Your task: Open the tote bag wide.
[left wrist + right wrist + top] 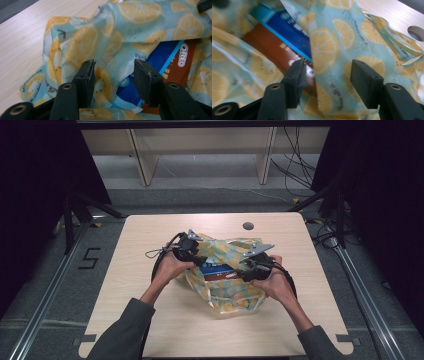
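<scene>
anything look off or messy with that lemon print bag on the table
Nothing is spilled or torn. The lemon-print bag lies crumpled on the table, its mouth gaping, and an Oreo box sits askew inside it.

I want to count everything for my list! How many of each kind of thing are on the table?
Lemon-print bags: 1
Oreo packs inside the bag: 1
Grippers: 2, the left gripper and the right gripper, both with jaws open over the bag
Total: 4
</scene>
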The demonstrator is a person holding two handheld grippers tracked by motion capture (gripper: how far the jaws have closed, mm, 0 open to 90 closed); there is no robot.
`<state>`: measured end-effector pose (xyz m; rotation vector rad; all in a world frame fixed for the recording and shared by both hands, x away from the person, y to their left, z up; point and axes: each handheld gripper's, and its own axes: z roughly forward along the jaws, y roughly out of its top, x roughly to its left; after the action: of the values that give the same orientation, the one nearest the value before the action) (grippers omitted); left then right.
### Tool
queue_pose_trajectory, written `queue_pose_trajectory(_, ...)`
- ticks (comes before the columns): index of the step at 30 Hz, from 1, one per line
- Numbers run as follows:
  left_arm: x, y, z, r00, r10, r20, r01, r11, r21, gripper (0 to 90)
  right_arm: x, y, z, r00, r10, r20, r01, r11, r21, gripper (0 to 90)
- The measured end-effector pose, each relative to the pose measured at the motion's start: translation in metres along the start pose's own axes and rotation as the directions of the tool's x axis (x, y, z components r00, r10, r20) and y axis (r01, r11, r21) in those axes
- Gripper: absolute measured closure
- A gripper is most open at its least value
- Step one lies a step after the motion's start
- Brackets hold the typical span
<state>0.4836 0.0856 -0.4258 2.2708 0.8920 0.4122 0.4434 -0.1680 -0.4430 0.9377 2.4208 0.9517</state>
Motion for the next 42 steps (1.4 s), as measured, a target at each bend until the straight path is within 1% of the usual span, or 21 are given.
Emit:
queue_pose_trajectory(2, -0.001, -0.001, 0.002, 1.0000, 0.006, -0.001, -0.006, 0.9999, 0.012, 52.4, -0.001, 0.002, 0.003, 0.9990, -0.030, 0.033, 0.029, 0.998, 0.053, 41.5)
queue_pose_trajectory(7, -0.005, -0.001, 0.010, 0.9987, 0.028, 0.042, -0.029, 0.9994, 0.017, 45.6, -0.005, 0.000, 0.019, 0.9964, -0.034, 0.078, 0.028, 0.997, 0.076, 46.0)
queue_pose_trajectory(9, -0.007, -0.001, 0.013, 0.9968, 0.069, 0.041, -0.070, 0.9969, 0.035, 44.2, -0.009, 0.001, 0.016, 0.9981, -0.046, 0.042, 0.043, 0.996, 0.082, 67.6)
queue_pose_trajectory(11, -0.007, -0.002, 0.019, 0.9956, 0.089, 0.030, -0.091, 0.9945, 0.053, 44.4, -0.014, 0.001, 0.015, 0.9971, -0.061, 0.046, 0.058, 0.997, 0.052, 84.0)
queue_pose_trajectory(14, -0.002, -0.004, 0.027, 0.9968, 0.075, 0.026, -0.077, 0.9950, 0.065, 45.5, -0.024, 0.001, 0.008, 0.9997, 0.021, 0.016, -0.021, 1.000, 0.007, 89.1)
queue_pose_trajectory(16, 0.001, -0.005, 0.030, 0.9961, 0.075, 0.045, -0.078, 0.9945, 0.069, 48.3, -0.033, 0.002, 0.003, 0.9954, 0.096, -0.007, -0.096, 0.995, -0.037, 89.6)
queue_pose_trajectory(19, 0.005, -0.006, 0.030, 0.9947, 0.100, 0.022, -0.101, 0.9937, 0.048, 67.9, -0.052, 0.005, 0.000, 0.9867, 0.161, -0.026, -0.163, 0.979, -0.120, 89.6)
queue_pose_trajectory(22, 0.011, -0.006, 0.027, 0.9964, 0.078, 0.033, -0.078, 0.9969, 0.008, 88.3, -0.065, 0.009, 0.004, 0.9733, 0.226, -0.041, -0.229, 0.964, -0.131, 89.6)
queue_pose_trajectory(24, 0.014, -0.007, 0.022, 0.9983, 0.041, 0.041, -0.040, 0.9987, -0.032, 89.6, -0.071, 0.011, 0.008, 0.9713, 0.235, -0.036, -0.238, 0.960, -0.148, 89.7)
queue_pose_trajectory(26, 0.019, -0.007, 0.014, 0.9982, 0.034, 0.050, -0.030, 0.9966, -0.076, 89.7, -0.076, 0.013, 0.013, 0.9639, 0.256, -0.072, -0.265, 0.952, -0.153, 89.6)
queue_pose_trajectory(28, 0.026, -0.005, 0.008, 0.9997, 0.013, 0.021, -0.011, 0.9954, -0.095, 89.7, -0.078, 0.013, 0.017, 0.9586, 0.274, -0.076, -0.283, 0.948, -0.148, 87.0)
queue_pose_trajectory(29, 0.030, -0.003, 0.006, 0.9999, 0.008, 0.007, -0.007, 0.9953, -0.096, 89.7, -0.077, 0.013, 0.021, 0.9572, 0.279, -0.078, -0.287, 0.948, -0.134, 84.3)
queue_pose_trajectory(32, 0.040, 0.001, 0.011, 0.9996, -0.025, -0.008, 0.025, 0.9968, -0.075, 89.7, -0.071, 0.012, 0.026, 0.9652, 0.256, -0.052, -0.261, 0.959, -0.116, 74.0)
queue_pose_trajectory(34, 0.044, 0.003, 0.017, 0.9984, -0.055, -0.013, 0.054, 0.9970, -0.056, 89.6, -0.065, 0.014, 0.019, 0.9576, 0.280, -0.066, -0.287, 0.948, -0.139, 69.3)
queue_pose_trajectory(35, 0.046, 0.003, 0.019, 0.9983, -0.058, -0.007, 0.057, 0.9971, -0.049, 89.6, -0.061, 0.017, 0.013, 0.9492, 0.306, -0.074, -0.314, 0.938, -0.144, 68.4)
queue_pose_trajectory(36, 0.046, 0.003, 0.021, 0.9977, -0.068, -0.004, 0.068, 0.9966, -0.047, 89.6, -0.059, 0.019, 0.006, 0.9585, 0.277, -0.068, -0.284, 0.945, -0.164, 66.7)
queue_pose_trajectory(37, 0.047, 0.003, 0.021, 0.9970, -0.077, 0.004, 0.077, 0.9959, -0.047, 89.6, -0.055, 0.021, -0.002, 0.9615, 0.266, -0.068, -0.274, 0.945, -0.177, 66.6)
queue_pose_trajectory(38, 0.047, 0.002, 0.021, 0.9967, -0.081, 0.004, 0.082, 0.9956, -0.047, 89.6, -0.053, 0.023, -0.009, 0.9686, 0.233, -0.086, -0.246, 0.948, -0.204, 66.9)
queue_pose_trajectory(40, 0.048, 0.002, 0.021, 0.9956, -0.092, 0.016, 0.093, 0.9948, -0.042, 89.6, -0.040, 0.027, -0.020, 0.9714, 0.194, -0.136, -0.220, 0.953, -0.207, 66.9)
queue_pose_trajectory(41, 0.049, 0.002, 0.020, 0.9952, -0.095, 0.022, 0.095, 0.9948, -0.035, 89.6, -0.031, 0.028, -0.023, 0.9650, 0.182, -0.188, -0.219, 0.957, -0.193, 66.9)
queue_pose_trajectory(42, 0.049, 0.002, 0.019, 0.9947, -0.099, 0.028, 0.100, 0.9944, -0.034, 89.6, -0.023, 0.029, -0.024, 0.9656, 0.136, -0.222, -0.179, 0.966, -0.186, 66.7)
